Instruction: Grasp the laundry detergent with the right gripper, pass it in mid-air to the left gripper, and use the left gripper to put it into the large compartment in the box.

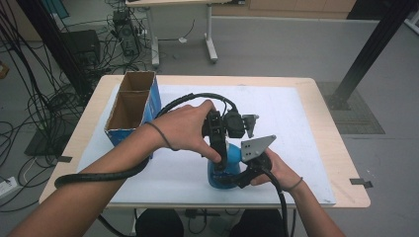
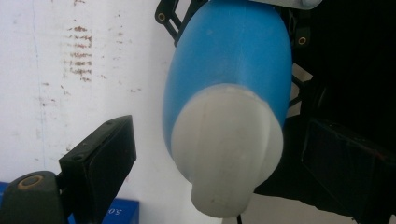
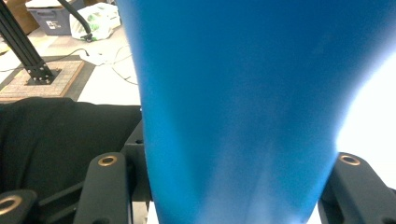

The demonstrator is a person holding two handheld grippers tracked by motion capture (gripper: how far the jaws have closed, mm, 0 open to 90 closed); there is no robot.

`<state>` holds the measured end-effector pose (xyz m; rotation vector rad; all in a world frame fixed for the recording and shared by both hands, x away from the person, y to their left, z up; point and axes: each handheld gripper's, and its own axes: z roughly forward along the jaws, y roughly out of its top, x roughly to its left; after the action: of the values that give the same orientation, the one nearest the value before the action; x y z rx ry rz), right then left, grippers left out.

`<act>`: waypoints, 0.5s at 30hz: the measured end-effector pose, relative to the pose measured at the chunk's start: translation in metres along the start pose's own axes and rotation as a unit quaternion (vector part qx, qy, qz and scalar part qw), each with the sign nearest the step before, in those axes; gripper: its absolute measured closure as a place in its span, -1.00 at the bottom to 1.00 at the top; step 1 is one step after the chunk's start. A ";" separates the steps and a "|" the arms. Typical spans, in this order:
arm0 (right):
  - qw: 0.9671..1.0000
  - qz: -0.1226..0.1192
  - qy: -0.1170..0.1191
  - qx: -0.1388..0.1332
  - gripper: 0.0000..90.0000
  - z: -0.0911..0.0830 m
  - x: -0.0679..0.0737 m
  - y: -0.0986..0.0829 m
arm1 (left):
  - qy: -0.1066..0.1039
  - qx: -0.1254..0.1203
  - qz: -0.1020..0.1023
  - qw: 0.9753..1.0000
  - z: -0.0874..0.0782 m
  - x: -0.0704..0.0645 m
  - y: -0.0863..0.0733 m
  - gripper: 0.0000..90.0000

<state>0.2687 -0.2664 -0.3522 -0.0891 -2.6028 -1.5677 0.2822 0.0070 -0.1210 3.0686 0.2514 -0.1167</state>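
The right gripper clamps the blue bottle by its body (to steady it), so the left gripper, jaws apart, can take the white cap.

Blue bottle clamped between black jaws, black fabric at left

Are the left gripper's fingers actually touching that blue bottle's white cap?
Apart. In the left gripper view, white table shows between the near finger and the white cap of the blue bottle; the left gripper stands open around it.
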 end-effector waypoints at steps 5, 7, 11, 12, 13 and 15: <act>1.000 0.000 0.000 0.000 -0.07 0.000 0.000 0.000 | -0.001 0.001 -0.001 1.000 0.000 0.000 0.000 -0.77; 1.000 0.000 0.001 0.001 -0.07 0.000 0.000 0.000 | -0.001 0.002 -0.001 1.000 0.001 0.000 0.000 -0.77; 1.000 0.000 0.000 0.000 -0.07 0.000 0.000 0.000 | -0.001 0.002 -0.002 1.000 0.000 0.000 0.000 -0.77; 1.000 0.000 0.000 0.001 -0.07 0.000 0.000 0.000 | 0.000 0.003 -0.001 1.000 0.000 0.000 0.000 -0.77; 1.000 0.000 0.000 0.001 -0.07 0.001 0.000 0.000 | 0.000 0.003 -0.001 1.000 -0.001 0.000 0.000 -0.77; 1.000 0.001 0.000 0.000 -0.07 0.001 0.000 0.000 | 0.000 0.002 -0.001 1.000 -0.001 0.000 0.000 -0.77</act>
<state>0.2691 -0.2659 -0.3524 -0.0899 -2.6019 -1.5661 0.2821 0.0073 -0.1200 3.0719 0.2552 -0.1162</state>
